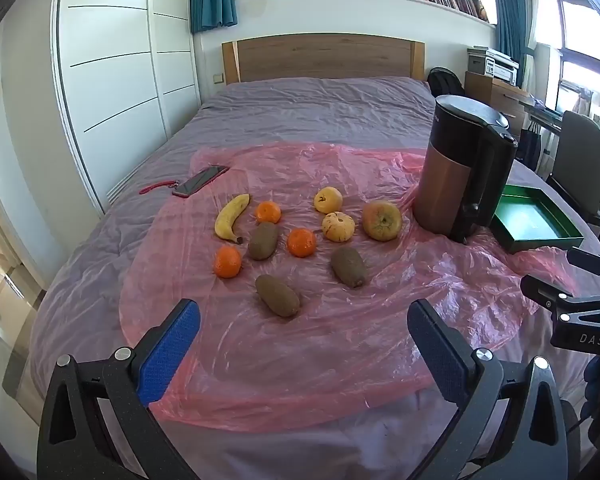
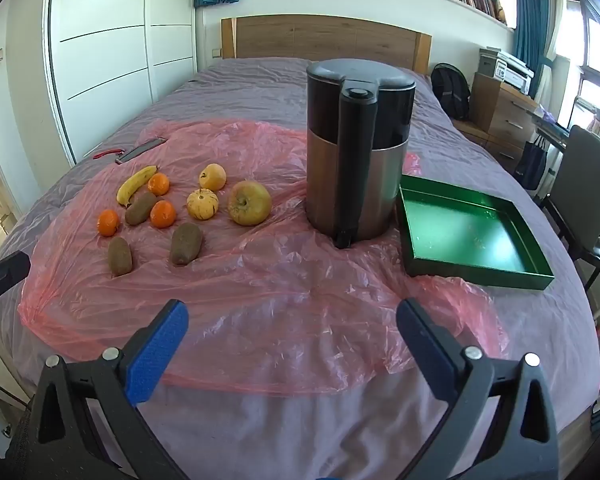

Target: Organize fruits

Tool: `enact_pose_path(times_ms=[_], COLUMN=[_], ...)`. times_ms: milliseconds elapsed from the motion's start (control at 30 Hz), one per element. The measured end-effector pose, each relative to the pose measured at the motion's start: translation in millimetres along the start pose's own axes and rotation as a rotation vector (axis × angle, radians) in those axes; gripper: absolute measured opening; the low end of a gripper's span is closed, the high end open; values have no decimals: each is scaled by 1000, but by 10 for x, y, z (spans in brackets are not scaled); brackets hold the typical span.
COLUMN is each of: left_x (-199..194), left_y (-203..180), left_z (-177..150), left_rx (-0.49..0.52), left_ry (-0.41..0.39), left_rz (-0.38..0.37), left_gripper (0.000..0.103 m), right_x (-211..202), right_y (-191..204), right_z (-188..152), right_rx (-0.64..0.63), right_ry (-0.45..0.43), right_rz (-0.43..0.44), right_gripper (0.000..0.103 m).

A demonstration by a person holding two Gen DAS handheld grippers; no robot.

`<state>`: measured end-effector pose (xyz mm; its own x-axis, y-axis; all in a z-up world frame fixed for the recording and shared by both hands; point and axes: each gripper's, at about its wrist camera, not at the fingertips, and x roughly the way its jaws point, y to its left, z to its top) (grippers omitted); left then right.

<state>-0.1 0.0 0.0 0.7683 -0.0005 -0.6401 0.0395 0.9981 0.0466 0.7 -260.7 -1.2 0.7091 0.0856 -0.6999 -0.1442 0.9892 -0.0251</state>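
A: Tongs state? Both are seen spread wide with nothing between the blue pads; the left gripper [image 1: 303,322] and the right gripper [image 2: 292,320] are held above the near edge of the crumpled pink plastic sheet [image 1: 340,332].

B: Fruit location? All of it is laid loose on the sheet: a yellow banana [image 1: 231,216], three orange tangerines, three brown fuzzy kiwis, two small yellow pear-like fruits, one large yellow-green apple [image 1: 381,220]. Nothing is seen inside the shallow green square tray [image 2: 472,232].

A: Key relation?

B: The nearest brown kiwi [image 1: 277,295] is found just ahead of the left gripper, slightly left of centre, its long axis running diagonally from far-left to near-right. From the right wrist view the fruit group is well off to the left, so the left gripper is judged the nearer one. The tray is nearer the right gripper.

A: Obstructions?

B: The tall steel-and-black kettle [image 2: 358,152] is stood between fruit and tray. In the left view, part of the tray is hidden behind it. Tray contact with the kettle cannot be told.
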Motion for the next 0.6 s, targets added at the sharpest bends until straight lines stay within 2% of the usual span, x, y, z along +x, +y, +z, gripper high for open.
enact_pose_path(times_ms=[267,467,600], left_x=[-13,8,-12], left_y=[-18,-193,-108], left_z=[2,-45,-19], left_rx=[3,-2,-3], left_ry=[-7,-8,-8], left_rz=[2,5,-4], left_gripper=[102,102,102], right_x=[0,1,1], right_y=[1,4,6], right_z=[-2,-7,-11], right_rx=[2,2,0], right_ry=[1,1,1], right_rz=[2,2,2], right_gripper=[103,103,103])
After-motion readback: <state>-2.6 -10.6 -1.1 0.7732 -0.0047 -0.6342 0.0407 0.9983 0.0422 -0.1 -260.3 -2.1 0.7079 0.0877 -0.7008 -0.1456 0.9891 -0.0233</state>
